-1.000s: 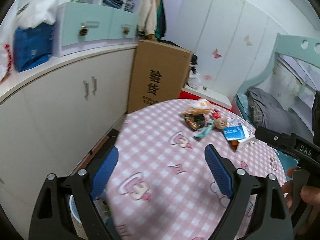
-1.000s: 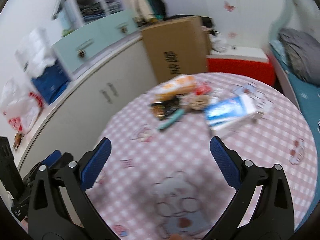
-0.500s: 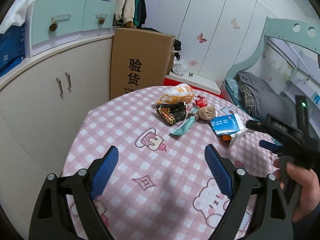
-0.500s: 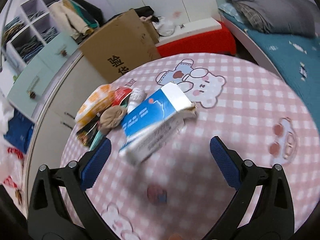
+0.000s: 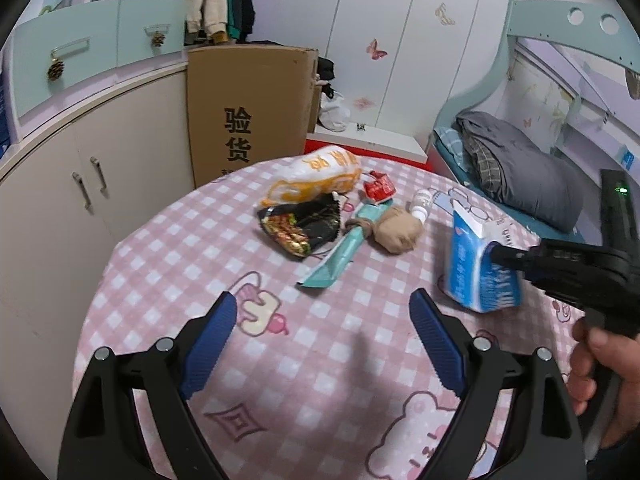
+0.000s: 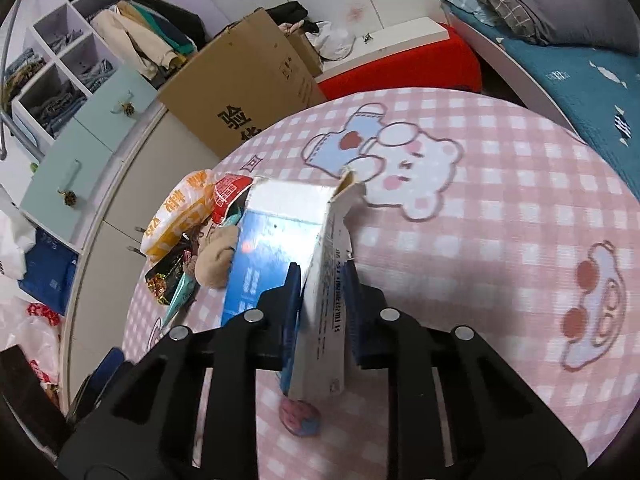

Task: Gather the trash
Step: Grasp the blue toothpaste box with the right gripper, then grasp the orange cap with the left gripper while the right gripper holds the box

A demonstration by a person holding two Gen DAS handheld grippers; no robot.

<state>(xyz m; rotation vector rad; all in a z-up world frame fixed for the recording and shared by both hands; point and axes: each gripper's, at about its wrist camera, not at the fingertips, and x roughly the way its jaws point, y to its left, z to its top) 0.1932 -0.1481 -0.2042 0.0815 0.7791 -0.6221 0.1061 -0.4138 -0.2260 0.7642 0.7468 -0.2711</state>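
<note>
Jaws of the right gripper (image 6: 322, 300) are clamped on the blue carton (image 5: 478, 266), left gripper (image 5: 322, 322) is held wide and empty, wrappers (image 5: 308, 206) are left on the table (image 5: 168, 248).

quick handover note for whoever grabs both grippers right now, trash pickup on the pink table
Right gripper: shut on the blue and white torn-open cardboard carton, lifted off the pink checked tablecloth.
Left gripper: open, empty, hovering over the cloth.
Left on the table, in a cluster at the far side: orange and white plastic bag, black printed snack wrapper, red foil wrapper, teal wrapper strip, tan balled-up sock, small white bottle.
Done: carton picked up. No bin in view.
</note>
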